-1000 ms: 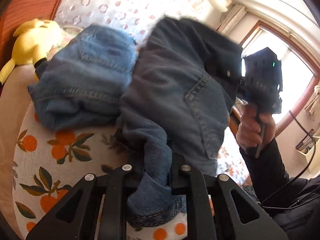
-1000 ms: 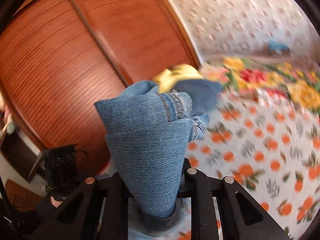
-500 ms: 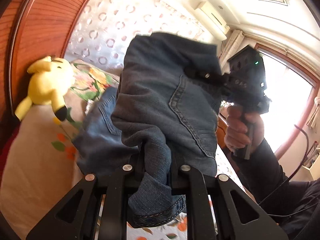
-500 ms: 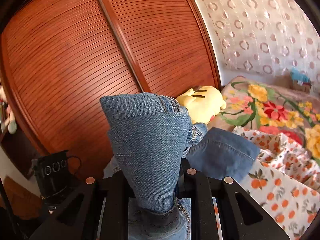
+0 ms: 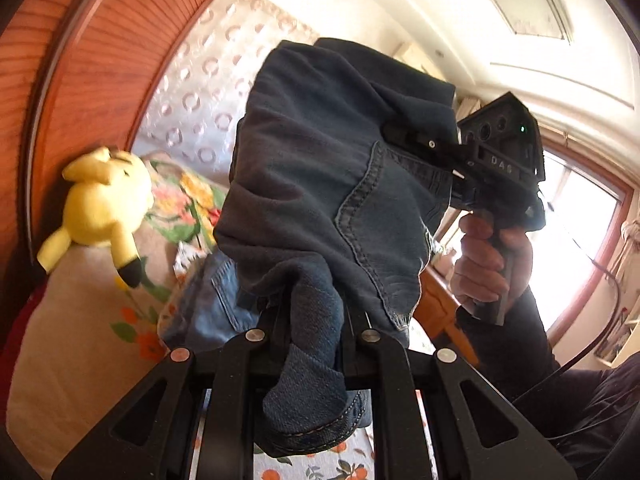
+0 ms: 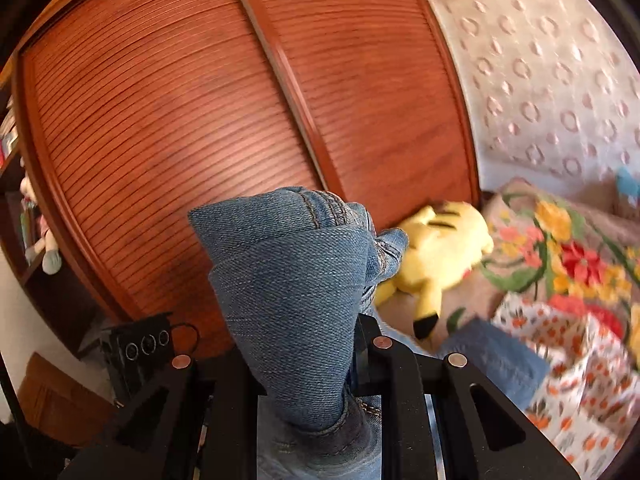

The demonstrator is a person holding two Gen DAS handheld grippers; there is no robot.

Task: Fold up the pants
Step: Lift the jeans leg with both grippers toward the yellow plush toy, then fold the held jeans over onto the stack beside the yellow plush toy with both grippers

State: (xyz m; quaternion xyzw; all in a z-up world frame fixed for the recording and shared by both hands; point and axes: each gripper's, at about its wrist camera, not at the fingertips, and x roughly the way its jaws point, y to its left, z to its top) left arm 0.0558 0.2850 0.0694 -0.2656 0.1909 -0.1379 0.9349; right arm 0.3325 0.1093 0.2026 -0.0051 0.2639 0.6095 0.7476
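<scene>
Both the left gripper (image 5: 312,344) and right gripper (image 6: 304,360), each clamped on the jeans (image 5: 332,184), have lifted them off the bed (image 5: 80,340) above the yellow toy (image 5: 100,208), ready for spreading.

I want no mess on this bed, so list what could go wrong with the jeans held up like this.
1. The left gripper pinches only a bunched corner of the jeans; the denim might slip out.
2. The right gripper likewise clamps a thick wad, so that grip may creep.
3. Lowered, the jeans could land on the yellow plush toy or the other denim.
</scene>
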